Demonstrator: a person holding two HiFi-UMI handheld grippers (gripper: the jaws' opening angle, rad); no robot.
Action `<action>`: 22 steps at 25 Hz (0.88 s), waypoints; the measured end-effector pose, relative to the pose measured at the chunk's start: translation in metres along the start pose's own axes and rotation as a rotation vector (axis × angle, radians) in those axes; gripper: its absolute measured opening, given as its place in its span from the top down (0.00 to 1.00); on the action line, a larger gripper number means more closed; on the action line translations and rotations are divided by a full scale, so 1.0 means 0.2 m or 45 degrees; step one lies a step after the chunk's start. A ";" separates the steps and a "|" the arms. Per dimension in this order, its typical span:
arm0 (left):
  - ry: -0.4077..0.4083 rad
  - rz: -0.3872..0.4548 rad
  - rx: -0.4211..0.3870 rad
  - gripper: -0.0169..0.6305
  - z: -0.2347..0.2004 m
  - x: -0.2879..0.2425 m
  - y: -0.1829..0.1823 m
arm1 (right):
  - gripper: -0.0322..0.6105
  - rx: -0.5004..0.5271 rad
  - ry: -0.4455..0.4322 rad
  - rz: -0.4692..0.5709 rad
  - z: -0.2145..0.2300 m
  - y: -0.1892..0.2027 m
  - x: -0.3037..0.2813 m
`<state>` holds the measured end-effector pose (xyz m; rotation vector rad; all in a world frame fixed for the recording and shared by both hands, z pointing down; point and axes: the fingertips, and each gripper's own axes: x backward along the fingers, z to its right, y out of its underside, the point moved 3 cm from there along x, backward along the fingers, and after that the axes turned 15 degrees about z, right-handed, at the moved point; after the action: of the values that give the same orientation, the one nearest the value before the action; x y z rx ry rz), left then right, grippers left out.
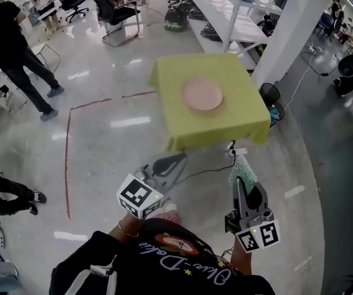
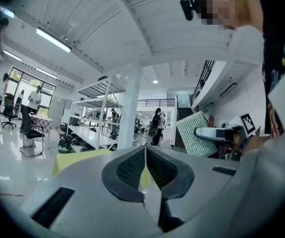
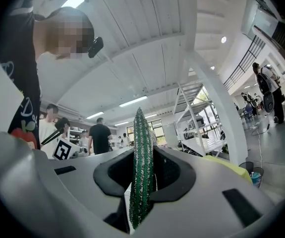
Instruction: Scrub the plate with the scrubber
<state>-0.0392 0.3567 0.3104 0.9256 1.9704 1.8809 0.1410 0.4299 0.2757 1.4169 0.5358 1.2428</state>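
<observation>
A pink plate lies on a small table with a yellow-green cloth, well ahead of both grippers. My right gripper is shut on a flat green glittery scrubber, which stands edge-on between the pads in the right gripper view. The same scrubber shows flat-on at the right of the left gripper view. My left gripper is shut with nothing between its pads. Both grippers hang over the floor, short of the table's near edge.
A white pillar rises just right of the table, with a dark bin at its foot. Long white shelving runs behind. Office chairs stand at the back left. A person in black stands at the left. Red tape marks the floor.
</observation>
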 end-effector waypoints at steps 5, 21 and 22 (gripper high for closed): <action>-0.022 0.010 0.018 0.96 -0.23 -0.09 0.01 | 0.85 0.012 -0.011 -0.013 0.05 0.07 -0.23; -0.129 -0.022 0.069 0.96 -0.62 -0.20 0.11 | 0.85 0.011 -0.025 -0.085 0.26 0.24 -0.62; -0.148 -0.024 0.064 0.96 -0.65 -0.21 0.12 | 0.85 0.003 -0.035 -0.087 0.28 0.26 -0.65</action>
<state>-0.0781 0.2268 0.3393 1.0024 1.9595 1.7335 0.1295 0.2792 0.2835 1.4042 0.5626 1.1675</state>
